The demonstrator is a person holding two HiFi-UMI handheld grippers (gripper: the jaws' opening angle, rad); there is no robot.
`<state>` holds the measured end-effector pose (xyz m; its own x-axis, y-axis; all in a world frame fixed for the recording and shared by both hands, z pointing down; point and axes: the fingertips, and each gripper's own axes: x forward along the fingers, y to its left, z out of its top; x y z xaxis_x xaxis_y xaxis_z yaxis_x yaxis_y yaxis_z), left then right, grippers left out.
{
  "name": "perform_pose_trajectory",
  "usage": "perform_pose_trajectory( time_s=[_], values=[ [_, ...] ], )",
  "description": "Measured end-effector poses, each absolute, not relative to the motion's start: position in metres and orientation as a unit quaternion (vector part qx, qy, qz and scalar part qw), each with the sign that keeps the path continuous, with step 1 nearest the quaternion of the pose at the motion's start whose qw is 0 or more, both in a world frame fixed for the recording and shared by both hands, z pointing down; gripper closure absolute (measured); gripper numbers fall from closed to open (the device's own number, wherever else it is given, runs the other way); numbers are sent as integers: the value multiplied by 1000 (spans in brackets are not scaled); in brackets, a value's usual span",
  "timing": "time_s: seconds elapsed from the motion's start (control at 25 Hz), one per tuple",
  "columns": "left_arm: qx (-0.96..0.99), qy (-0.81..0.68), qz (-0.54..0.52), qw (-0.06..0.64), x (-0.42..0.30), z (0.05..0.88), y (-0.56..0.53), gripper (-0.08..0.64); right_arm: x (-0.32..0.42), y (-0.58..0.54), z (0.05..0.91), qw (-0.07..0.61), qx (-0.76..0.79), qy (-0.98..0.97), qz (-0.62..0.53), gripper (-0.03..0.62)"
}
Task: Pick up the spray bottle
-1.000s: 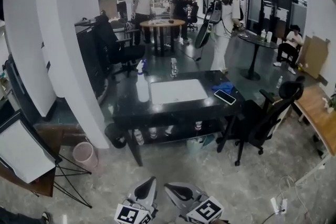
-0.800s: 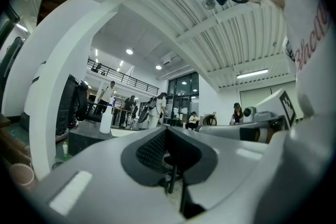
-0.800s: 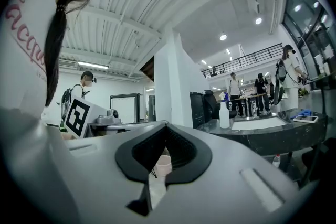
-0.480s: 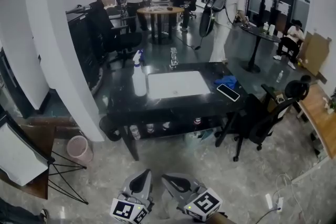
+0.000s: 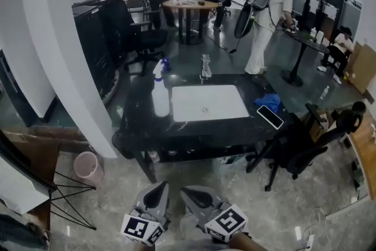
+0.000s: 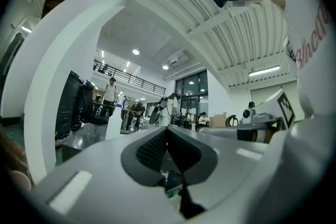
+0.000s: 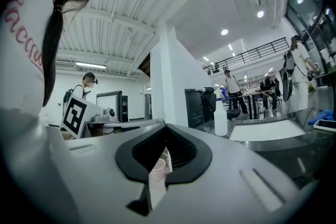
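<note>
The spray bottle [image 5: 160,97] stands upright on the left part of the black bench [image 5: 141,126], just beside a white mat [image 5: 210,103]. A blue cloth [image 5: 268,101] and a phone [image 5: 270,116] lie toward the right end. Well short of the bench, the left gripper [image 5: 157,188] and the right gripper [image 5: 191,192] point level side by side, each with its fingers [image 6: 152,149] clenched together on nothing.

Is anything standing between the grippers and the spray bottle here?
Nothing visible does. The spray bottle stands at the left of the black table; only bare floor and the table's near edge lie between it and the left gripper and right gripper.
</note>
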<state>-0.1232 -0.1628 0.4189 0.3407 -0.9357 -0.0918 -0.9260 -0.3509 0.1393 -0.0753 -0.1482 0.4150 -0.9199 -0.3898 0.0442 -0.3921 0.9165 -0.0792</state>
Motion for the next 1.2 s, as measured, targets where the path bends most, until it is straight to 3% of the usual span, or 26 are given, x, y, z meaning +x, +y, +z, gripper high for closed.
perform_pose_trajectory(
  time_s=[0.64, 1.2],
  values=[
    [796, -602, -68, 1, -168, 395, -337, 560, -128, -313, 384, 11, 150, -988, 17, 592],
    [788, -614, -38, 10, -200, 414, -411, 557, -151, -395, 395, 28, 165, -986, 24, 592]
  ],
)
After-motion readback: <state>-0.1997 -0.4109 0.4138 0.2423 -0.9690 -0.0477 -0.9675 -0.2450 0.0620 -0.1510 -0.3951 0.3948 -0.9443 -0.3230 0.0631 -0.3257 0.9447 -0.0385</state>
